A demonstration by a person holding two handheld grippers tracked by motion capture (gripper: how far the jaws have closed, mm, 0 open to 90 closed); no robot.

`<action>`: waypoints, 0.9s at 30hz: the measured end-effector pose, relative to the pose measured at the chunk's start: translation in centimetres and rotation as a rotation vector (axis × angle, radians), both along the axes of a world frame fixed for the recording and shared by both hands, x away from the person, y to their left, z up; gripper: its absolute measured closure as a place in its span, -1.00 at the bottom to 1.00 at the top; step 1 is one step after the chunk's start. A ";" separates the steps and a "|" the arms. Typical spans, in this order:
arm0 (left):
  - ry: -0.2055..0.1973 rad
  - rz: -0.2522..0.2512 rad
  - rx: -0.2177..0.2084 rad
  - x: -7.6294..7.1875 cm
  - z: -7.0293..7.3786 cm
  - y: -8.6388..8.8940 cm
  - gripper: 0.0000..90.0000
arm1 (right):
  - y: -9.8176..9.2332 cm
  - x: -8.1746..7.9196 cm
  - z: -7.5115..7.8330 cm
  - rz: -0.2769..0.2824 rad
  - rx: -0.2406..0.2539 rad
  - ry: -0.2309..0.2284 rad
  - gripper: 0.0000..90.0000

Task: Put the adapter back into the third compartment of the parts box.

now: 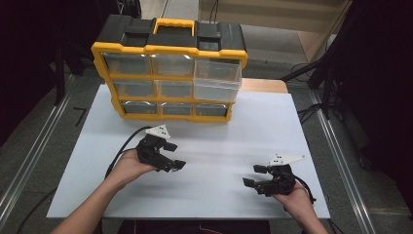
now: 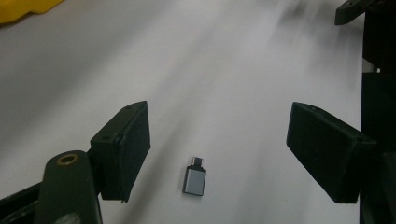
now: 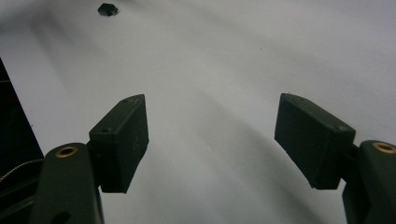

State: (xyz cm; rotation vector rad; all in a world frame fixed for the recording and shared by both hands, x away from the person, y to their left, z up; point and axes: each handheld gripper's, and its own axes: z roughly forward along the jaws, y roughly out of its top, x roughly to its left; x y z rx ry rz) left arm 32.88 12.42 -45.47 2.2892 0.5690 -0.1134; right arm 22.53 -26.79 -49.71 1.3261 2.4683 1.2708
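A small, flat, grey metal adapter (image 2: pixel 194 179) lies on the smooth white table (image 1: pixel 234 126) between the matte black blocky jaws of the left gripper (image 2: pixel 218 154), spread apart like those of the right gripper (image 3: pixel 212 142).

The high view looked down and forward from above the person's side, far enough to see the whole white table (image 1: pixel 204 190). Each gripper view sat low and close, looking along its own jaws. Both showed the same small adapter (image 2: pixel 194 179) on that table.
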 end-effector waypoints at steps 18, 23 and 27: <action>-0.033 -0.011 0.055 -0.4 -2.8 0.2 -0.48 | -0.2 0.0 0.1 -0.006 -0.009 -0.009 -0.47; -0.029 -0.016 0.097 -0.5 -3.4 0.1 -0.48 | -0.3 0.0 0.1 -0.009 -0.007 -0.012 -0.47; -0.031 -0.007 0.146 -0.6 -3.7 -0.1 -0.48 | -0.3 0.0 0.1 -0.012 -0.006 -0.014 -0.47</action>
